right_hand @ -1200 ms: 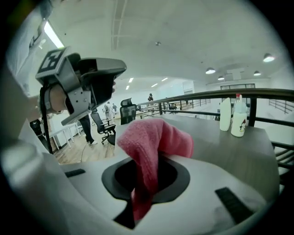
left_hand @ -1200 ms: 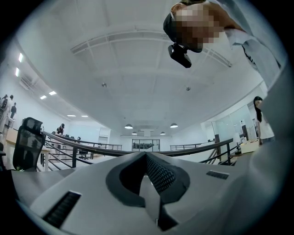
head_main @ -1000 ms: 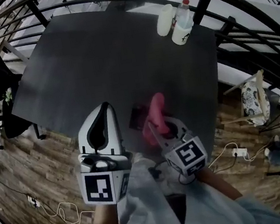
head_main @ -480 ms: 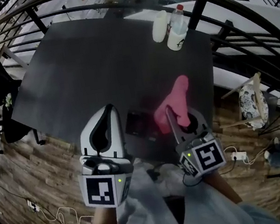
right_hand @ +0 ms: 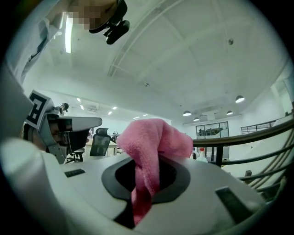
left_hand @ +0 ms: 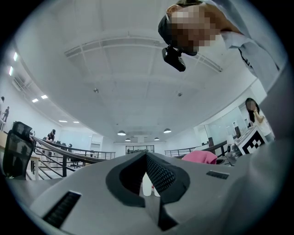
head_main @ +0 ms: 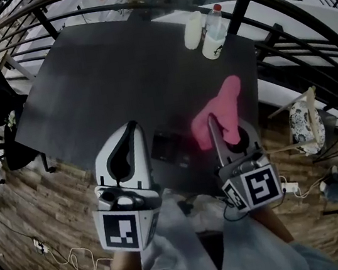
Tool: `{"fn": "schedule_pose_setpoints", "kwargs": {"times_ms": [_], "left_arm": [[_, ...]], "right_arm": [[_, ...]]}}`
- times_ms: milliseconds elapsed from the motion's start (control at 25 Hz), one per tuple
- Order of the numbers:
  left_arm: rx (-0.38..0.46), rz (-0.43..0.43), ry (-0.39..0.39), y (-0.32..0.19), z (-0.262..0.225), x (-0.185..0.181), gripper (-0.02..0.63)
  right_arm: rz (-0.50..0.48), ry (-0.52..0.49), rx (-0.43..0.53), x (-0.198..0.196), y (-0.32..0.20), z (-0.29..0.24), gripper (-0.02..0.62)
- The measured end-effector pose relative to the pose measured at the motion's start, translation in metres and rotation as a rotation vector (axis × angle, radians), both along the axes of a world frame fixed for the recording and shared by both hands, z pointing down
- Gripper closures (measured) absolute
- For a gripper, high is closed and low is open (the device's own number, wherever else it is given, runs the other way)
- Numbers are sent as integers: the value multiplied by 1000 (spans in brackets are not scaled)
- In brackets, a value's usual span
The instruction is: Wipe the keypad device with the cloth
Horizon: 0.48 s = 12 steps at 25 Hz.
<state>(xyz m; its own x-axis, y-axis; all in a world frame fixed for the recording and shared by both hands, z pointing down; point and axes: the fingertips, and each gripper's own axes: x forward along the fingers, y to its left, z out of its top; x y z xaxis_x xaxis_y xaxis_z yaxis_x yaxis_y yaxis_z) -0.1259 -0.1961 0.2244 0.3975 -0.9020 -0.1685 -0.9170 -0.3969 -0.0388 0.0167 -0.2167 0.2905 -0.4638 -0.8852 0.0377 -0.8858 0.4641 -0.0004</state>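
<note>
Dark table (head_main: pixel 113 63) by the railing, wood floor below, bottles (head_main: pixel 209 26) at the far edge. Keypad device (head_main: pixel 170 147) sits near the table's front edge, between the two tools. It's dark on dark, so its long axis is hard to call, prob. left-right. Right gripper (head_main: pixel 218 131) is clamped on the pink cloth (head_main: pixel 227 106), with a wad bunched above the jaws and a tail hanging through. Left gripper (head_main: pixel 131 131) has its jaws together, nothing in them, just left of the device. The device lies left of the cloth and slightly nearer the person, so the wipe likely needs the right gripper to swing inward and tip down.
</note>
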Motion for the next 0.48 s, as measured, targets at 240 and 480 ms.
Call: {"fn": "schedule_pose_setpoints", "kwargs": {"times_ms": [240,480], "left_arm": [[-2,-8,2,2,0,-1,603],[-6,-3,-4,1,1,1,603]], "right_arm": [[-5,3,-7,0,1,1,555],[-3,-4,-16,1,0,2,555]]}}
